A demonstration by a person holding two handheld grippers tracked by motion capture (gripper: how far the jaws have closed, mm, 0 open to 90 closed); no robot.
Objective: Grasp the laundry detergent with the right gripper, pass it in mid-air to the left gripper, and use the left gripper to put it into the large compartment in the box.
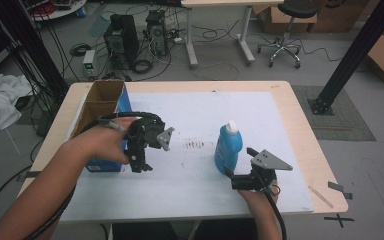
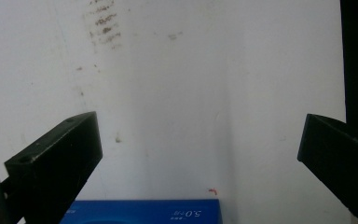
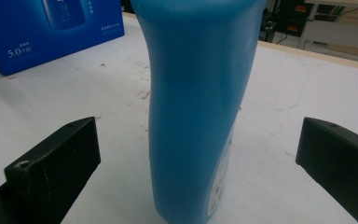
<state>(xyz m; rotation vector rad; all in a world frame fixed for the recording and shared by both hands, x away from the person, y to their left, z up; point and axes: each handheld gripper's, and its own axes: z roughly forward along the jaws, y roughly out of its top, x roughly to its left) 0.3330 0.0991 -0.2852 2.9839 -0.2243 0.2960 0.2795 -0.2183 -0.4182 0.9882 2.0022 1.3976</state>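
- Bottle (image 1: 228, 146) of blue plastic stands upright on the white sheet (image 1: 200, 185), right of the table's middle, with a white cap on top; what it holds cannot be told through the opaque wall.
- Box (image 1: 100, 107) of blue-sided cardboard sits at the sheet's 9 o'clock edge, top flaps open, brown inside; its contents are not visible.
- Print on the box reads "5.0" with small characters beside it, white on blue, seen in the right gripper view (image 3: 16, 50); the rest is too small to read.
- A pale label runs down the bottle's lower side (image 3: 221, 179), its writing too blurred to read.
- The bottle is smooth, tall and waisted, narrowing above a wider base.
- The sheet is matte white with brown smudges (image 1: 195, 145) near its middle.
- Right gripper (image 1: 237, 181) lies low at the bottle's 5 o'clock, jaws spread wide with the bottle between them, touching neither.
- Left gripper (image 1: 139, 165) hangs at the box's 3 o'clock, pointing down at the sheet, jaws spread and holding nothing.
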